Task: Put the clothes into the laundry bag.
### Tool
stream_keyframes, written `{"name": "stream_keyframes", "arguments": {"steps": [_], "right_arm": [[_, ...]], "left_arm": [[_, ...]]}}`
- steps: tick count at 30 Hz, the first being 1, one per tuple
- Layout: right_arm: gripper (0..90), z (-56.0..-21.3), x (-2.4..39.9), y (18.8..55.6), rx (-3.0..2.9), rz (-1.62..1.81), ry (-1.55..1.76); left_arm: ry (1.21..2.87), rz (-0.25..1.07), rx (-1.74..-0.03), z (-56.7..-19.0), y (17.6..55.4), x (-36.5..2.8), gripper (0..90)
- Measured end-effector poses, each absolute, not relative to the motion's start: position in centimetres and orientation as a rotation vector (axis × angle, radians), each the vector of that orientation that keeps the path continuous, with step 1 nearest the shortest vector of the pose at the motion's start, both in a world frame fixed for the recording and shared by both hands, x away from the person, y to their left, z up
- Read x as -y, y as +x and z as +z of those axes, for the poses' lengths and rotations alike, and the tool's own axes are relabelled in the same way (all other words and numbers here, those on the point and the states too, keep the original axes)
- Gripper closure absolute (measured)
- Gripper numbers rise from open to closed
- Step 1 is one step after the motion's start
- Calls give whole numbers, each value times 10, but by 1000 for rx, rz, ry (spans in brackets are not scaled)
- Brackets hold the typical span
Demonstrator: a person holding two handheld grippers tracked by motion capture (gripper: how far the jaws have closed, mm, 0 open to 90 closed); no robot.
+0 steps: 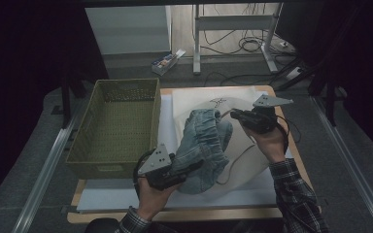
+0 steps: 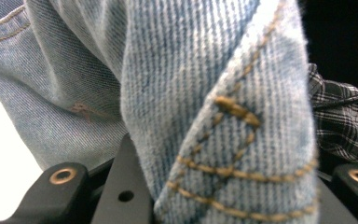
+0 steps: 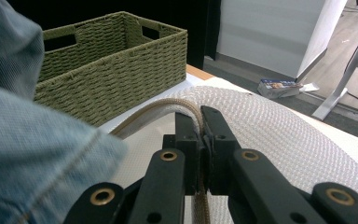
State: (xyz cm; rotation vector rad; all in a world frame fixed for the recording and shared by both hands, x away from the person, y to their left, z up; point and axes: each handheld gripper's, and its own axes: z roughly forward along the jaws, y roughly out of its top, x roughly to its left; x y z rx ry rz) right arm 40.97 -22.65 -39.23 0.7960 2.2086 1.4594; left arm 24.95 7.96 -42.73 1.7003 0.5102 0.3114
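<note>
Jeans (image 1: pixel 204 145): near middle of bench, draped over bag; soft, limp, fairly heavy; best held at stitched seams.
Bag (image 1: pixel 252 160): white mesh, flat on bench, right of basket (image 1: pixel 116 126); light, floppy.
Left gripper (image 2: pixel 214 205): clamped on jeans' seam.
Right gripper (image 3: pixel 200 121): pinched fully on bag's tan strap (image 3: pixel 168 105).

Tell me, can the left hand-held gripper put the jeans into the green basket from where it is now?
Probably yes. The left hand-held gripper grips the denim jeans right beside the green basket, whose open top looks empty. But the right hand-held gripper is clamped on the white bag's rim beside the jeans, which suggests the bag is the goal.
</note>
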Motion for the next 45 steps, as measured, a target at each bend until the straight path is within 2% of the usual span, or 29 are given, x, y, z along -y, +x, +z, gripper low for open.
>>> {"name": "stream_keyframes", "arguments": {"steps": [19,45], "right_arm": [[848,-390,225,409,-2197,1468,798],[848,-385,219,403,-2197,1487,771]], "left_arm": [[1790,290,-489,-458,259,-56,714],[1894,240,-435,-466,269,-27,711]]}}
